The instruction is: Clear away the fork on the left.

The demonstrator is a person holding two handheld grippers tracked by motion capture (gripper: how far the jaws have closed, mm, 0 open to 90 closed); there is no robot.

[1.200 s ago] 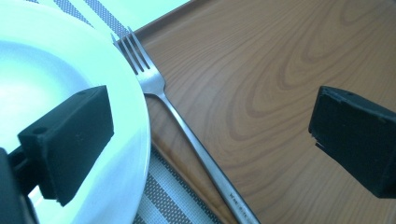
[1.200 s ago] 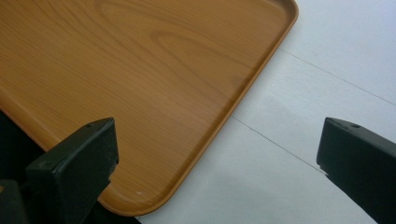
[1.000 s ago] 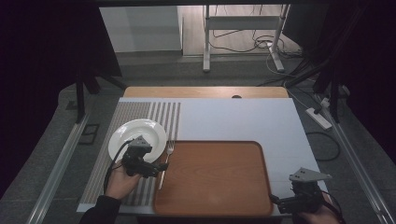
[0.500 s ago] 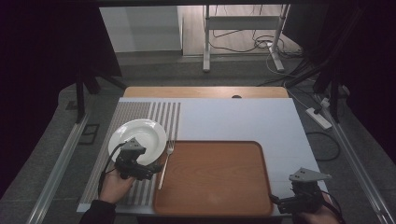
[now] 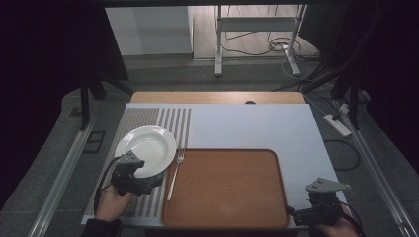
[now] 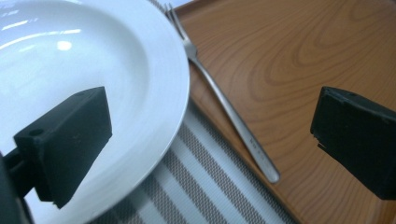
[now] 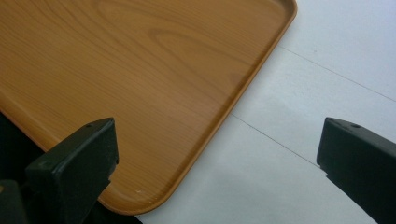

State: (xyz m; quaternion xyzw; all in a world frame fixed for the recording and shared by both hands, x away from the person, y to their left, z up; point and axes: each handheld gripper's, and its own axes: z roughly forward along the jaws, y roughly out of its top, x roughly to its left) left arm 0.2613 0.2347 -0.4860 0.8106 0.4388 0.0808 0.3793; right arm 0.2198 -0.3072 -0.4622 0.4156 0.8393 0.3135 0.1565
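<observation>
A white plate rests on the striped placemat at the table's left. A steel fork lies between the plate and the wooden tray. My left gripper hovers open at the plate's near edge, its jaws wide apart; in the left gripper view one jaw overlaps the plate and the other the tray, with the fork between them. My right gripper is open at the tray's near right corner, one jaw over the tray, the other over the white tabletop.
The white tabletop stretches behind and right of the tray, with a wooden strip along its far edge. Metal rails flank the table. Beyond it stand table legs and floor cables; a power strip lies at the right.
My left gripper has drawn back toward me and slightly left, from over the plate's near part to its near edge. The right gripper has stayed put.
</observation>
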